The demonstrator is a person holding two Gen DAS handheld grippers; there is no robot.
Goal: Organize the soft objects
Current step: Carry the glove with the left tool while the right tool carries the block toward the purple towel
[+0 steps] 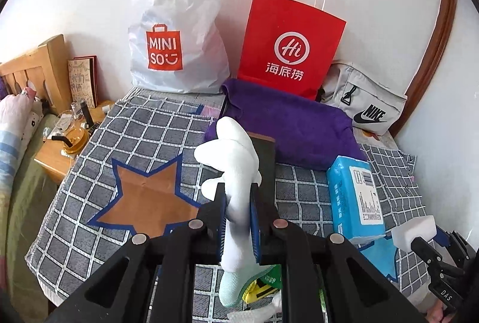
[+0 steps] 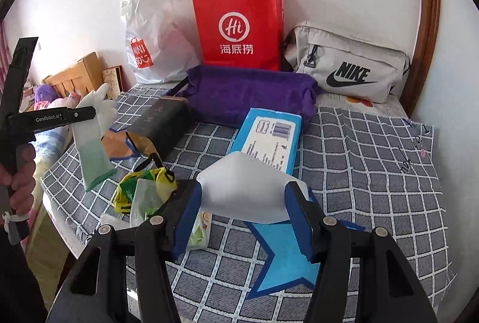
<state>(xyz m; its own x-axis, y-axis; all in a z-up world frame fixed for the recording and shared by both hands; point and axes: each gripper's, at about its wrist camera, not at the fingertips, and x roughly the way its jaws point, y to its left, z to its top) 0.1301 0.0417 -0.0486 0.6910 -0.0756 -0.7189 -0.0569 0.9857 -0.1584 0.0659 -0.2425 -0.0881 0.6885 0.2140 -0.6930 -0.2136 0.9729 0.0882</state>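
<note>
Above the checked bed cover, the left gripper (image 1: pixel 238 204) jaws clench a white glove (image 1: pixel 230 155) hanging lengthwise over the orange star (image 1: pixel 146 197), while the right gripper (image 2: pixel 244 204) jaws grasp what looks like a white sponge (image 2: pixel 242 188) over the blue star (image 2: pixel 287 260).

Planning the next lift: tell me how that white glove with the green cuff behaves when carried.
Likely floppy: the glove hangs limp from the left gripper, cuff drooping below the pinch, fingers flopping above. Probably light, since a narrow pinch on the middle carries it whole. It seems unlikely to slip, being bunched tightly between the pads.
</note>
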